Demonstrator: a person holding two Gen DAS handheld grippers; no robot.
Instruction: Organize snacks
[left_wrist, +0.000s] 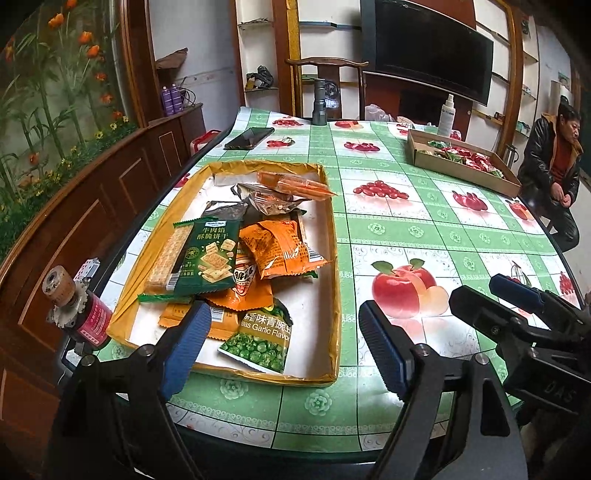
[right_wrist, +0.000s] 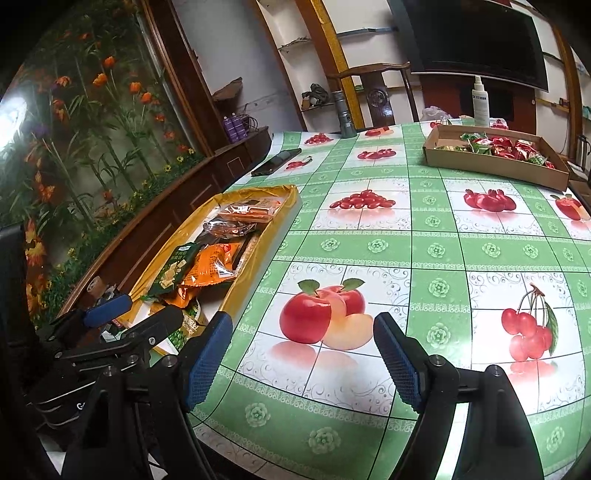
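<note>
Both grippers spread, gripping nothing: left gripper (left_wrist: 284, 347) over snack tray (left_wrist: 334, 258) near rim; right gripper (right_wrist: 306, 354) above bare tablecloth (right_wrist: 424, 251).

Bare tablecloth (right_wrist: 369, 243) lies open between the yellow tray (left_wrist: 334, 258) and the cardboard box (right_wrist: 491, 164).
</note>
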